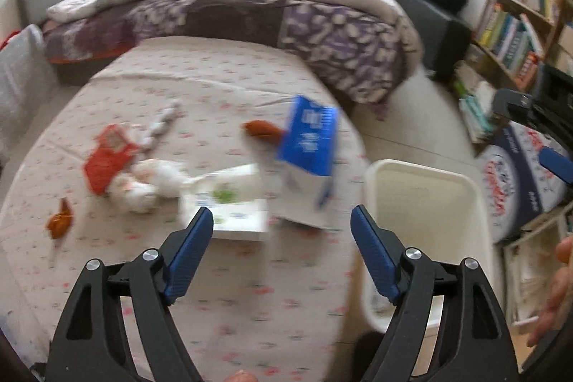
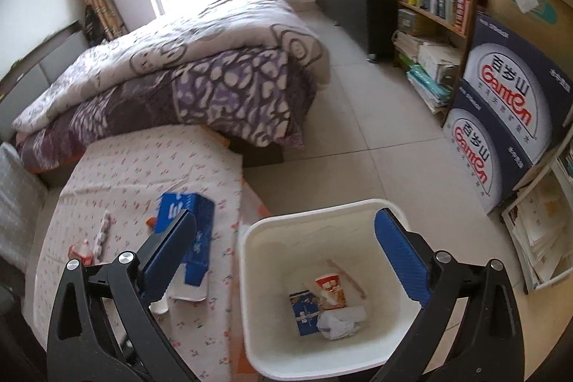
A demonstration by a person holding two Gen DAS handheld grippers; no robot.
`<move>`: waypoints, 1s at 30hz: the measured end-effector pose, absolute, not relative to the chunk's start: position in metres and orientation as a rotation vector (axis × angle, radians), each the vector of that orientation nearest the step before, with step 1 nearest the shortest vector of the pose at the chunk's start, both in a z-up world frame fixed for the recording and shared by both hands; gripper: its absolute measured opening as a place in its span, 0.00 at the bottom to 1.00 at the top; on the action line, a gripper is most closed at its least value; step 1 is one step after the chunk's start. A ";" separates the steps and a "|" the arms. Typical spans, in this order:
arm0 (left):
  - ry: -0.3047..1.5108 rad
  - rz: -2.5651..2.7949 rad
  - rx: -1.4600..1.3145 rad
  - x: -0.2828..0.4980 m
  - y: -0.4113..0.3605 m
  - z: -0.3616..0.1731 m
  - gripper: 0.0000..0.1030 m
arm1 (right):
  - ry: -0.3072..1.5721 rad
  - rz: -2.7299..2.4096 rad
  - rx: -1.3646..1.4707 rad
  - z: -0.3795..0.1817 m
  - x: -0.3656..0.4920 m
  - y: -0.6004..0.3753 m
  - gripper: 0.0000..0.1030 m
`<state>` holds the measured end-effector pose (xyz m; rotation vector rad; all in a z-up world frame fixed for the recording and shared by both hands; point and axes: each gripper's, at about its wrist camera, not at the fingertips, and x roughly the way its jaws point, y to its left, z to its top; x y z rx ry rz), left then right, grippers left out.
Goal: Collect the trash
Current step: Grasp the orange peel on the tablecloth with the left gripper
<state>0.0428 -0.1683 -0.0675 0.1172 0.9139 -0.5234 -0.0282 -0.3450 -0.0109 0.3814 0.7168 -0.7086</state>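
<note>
Beside the right edge of a low surface covered with a pale flower-print cloth (image 2: 143,163), a white square plastic bin (image 2: 361,212) is seen standing on the tiled floor. At its bottom a blue carton (image 2: 303,312), a red-and-white wrapper (image 2: 331,290) and a crumpled white tissue (image 2: 340,319) are found lying together. On the cloth, a blue-and-white carton (image 1: 311,145) is placed near the right edge, with a flattened white box bearing green print (image 1: 229,203) just to its left. Further left a crumpled white wad (image 1: 150,181) is touched by a red wrapper (image 1: 107,160), and a small orange wrapper (image 1: 60,220) lies near the left edge. A brown-orange scrap (image 1: 263,128) is seen just beside the blue-and-white carton. The left gripper (image 1: 283,215) is held wide apart and empty above the cloth. The right gripper (image 2: 286,221) is likewise spread wide and empty, above the bin's near-left rim.
</note>
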 end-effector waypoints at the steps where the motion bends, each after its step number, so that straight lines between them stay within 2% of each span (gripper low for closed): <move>1: 0.916 -0.502 0.123 0.047 -0.161 -0.069 0.82 | 0.725 -0.699 0.375 -0.013 -0.024 -0.340 0.93; 3: 0.931 -0.450 0.142 0.058 -0.147 -0.075 0.85 | 0.745 -0.676 0.365 -0.016 -0.016 -0.329 0.93; 18: 1.117 -0.050 0.159 0.153 -0.004 -0.133 0.85 | 0.871 -0.518 0.344 -0.045 0.040 -0.265 0.93; 28: 1.177 -0.112 0.123 0.181 0.028 -0.170 0.85 | 1.021 -0.414 0.391 -0.087 0.068 -0.231 0.93; 30: 1.194 -0.115 0.100 0.184 0.034 -0.177 0.81 | 1.054 -0.402 0.411 -0.097 0.071 -0.225 0.93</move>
